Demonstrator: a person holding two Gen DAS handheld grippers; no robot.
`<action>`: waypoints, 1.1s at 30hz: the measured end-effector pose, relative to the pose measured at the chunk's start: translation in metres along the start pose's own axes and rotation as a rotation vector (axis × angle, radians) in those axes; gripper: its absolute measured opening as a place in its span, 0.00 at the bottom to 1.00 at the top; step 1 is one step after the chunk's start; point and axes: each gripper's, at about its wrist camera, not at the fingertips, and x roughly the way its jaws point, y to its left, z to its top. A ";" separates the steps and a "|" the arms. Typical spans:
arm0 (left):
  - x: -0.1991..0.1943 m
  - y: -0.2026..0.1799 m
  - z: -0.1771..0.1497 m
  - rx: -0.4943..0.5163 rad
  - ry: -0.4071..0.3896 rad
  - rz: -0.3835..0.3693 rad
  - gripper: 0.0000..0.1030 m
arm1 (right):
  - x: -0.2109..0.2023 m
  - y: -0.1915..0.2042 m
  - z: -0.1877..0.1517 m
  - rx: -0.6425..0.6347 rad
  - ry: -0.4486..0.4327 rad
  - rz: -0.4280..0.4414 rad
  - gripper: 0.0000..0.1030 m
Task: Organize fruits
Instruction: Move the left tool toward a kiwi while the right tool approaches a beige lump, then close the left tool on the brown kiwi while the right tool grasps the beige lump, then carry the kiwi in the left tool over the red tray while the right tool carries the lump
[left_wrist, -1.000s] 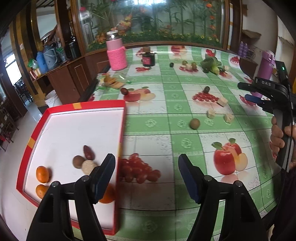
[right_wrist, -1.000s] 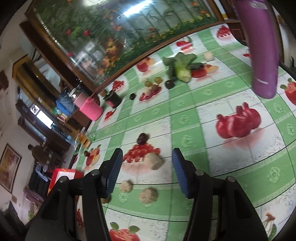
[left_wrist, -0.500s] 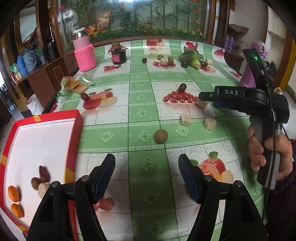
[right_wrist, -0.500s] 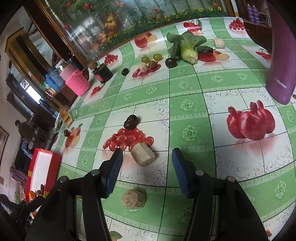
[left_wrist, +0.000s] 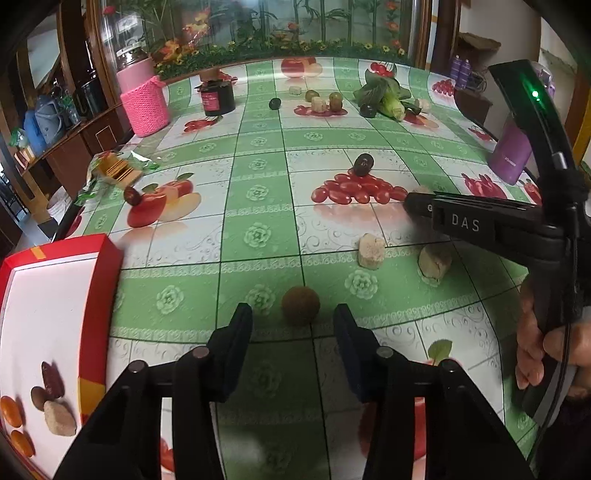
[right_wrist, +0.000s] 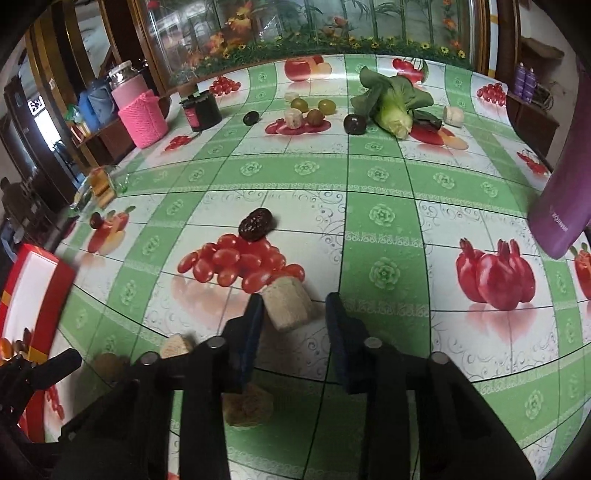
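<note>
Fruit collection is under way. In the left wrist view, the left gripper (left_wrist: 293, 325) is seen with jaws that have just been closing; the round brown fruit (left_wrist: 300, 305) lies on the tablecloth (left_wrist: 258, 192) just ahead of the tips, not yet pressed, so the gripper is still open. The tips should be lowered to straddle the fruit's middle before being closed, since a round fruit is likely to roll. The red tray (left_wrist: 107, 266), already holding several fruits, waits at the left.

In the right wrist view, the right gripper (right_wrist: 295, 312) is shown narrowed, its jaws having just been closing, with the beige chunk (right_wrist: 288, 304) between the tips; only the left pad appears to touch it. Gentle pressure is advised.
</note>
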 end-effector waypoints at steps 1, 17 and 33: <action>0.002 -0.001 0.002 0.002 -0.002 -0.001 0.41 | 0.000 -0.001 0.001 0.002 0.000 -0.004 0.25; -0.040 0.018 -0.002 -0.052 -0.109 -0.036 0.20 | -0.028 -0.031 0.008 0.177 -0.116 0.054 0.25; -0.131 0.133 -0.044 -0.255 -0.277 0.156 0.20 | -0.037 -0.028 0.005 0.265 -0.204 0.120 0.25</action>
